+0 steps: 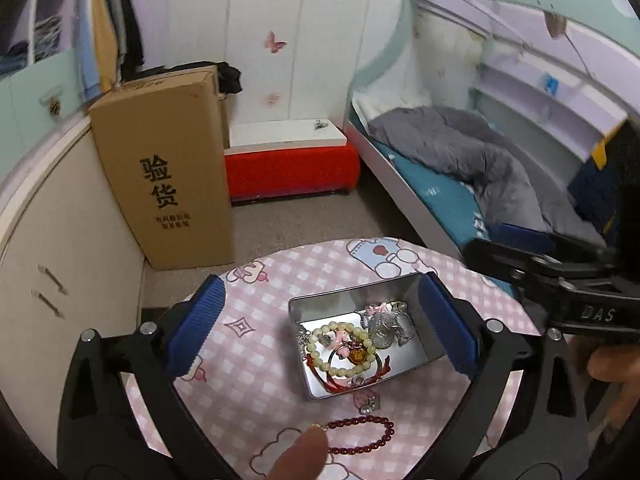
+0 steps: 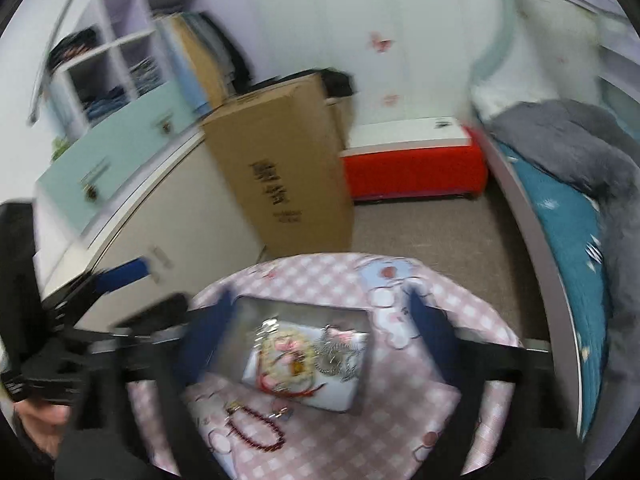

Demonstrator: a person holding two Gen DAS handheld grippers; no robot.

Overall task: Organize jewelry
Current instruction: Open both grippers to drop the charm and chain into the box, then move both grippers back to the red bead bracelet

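A silver metal tin (image 1: 320,305) sits on the round table with the pink checked cloth (image 1: 256,360). It holds a cream bead bracelet (image 1: 320,354), a red cord piece and silver chains (image 1: 390,324). A dark red bead bracelet (image 1: 370,434) lies on the cloth in front of the tin, with a small silver charm (image 1: 367,404) beside it. My left gripper (image 1: 320,328) is open and empty above the tin. My right gripper (image 2: 320,340) is open too, hovering over the tin (image 2: 256,312) in the blurred right wrist view; the red bracelet (image 2: 256,426) lies below it.
A tall cardboard box (image 1: 168,168) stands on the floor left of the table, next to a white cabinet (image 1: 68,248). A red bench (image 1: 292,168) is at the back wall. A bed with a grey duvet (image 1: 480,168) is on the right.
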